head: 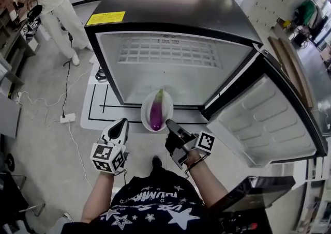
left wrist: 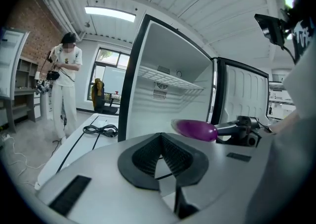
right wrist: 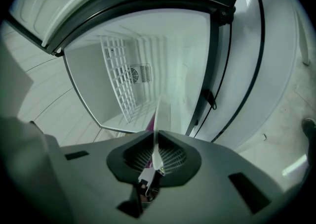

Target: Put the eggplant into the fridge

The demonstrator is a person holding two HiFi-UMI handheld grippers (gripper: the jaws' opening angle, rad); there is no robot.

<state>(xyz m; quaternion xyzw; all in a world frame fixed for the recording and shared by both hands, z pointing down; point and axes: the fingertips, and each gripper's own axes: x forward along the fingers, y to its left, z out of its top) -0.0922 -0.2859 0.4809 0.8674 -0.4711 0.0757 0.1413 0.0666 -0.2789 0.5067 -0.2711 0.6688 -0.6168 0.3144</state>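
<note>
A purple eggplant (head: pixel 156 113) lies on a white plate (head: pixel 147 105) held in the air just before the open fridge (head: pixel 176 5). My right gripper (head: pixel 169 123) is shut on the plate's near right rim. In the right gripper view the rim (right wrist: pixel 159 114) shows edge-on between the pads, with a sliver of eggplant (right wrist: pixel 148 124) behind. My left gripper (head: pixel 123 123) is shut and empty, left of the plate and apart from it. The left gripper view shows the eggplant (left wrist: pixel 195 129) and the right gripper (left wrist: pixel 236 129) to its right.
The fridge door (head: pixel 264 119) stands open to the right. A wire shelf (head: pixel 165 51) spans the upper interior. A person (head: pixel 49 0) stands at the far left. A power strip (head: pixel 67 118) and cables lie on the floor.
</note>
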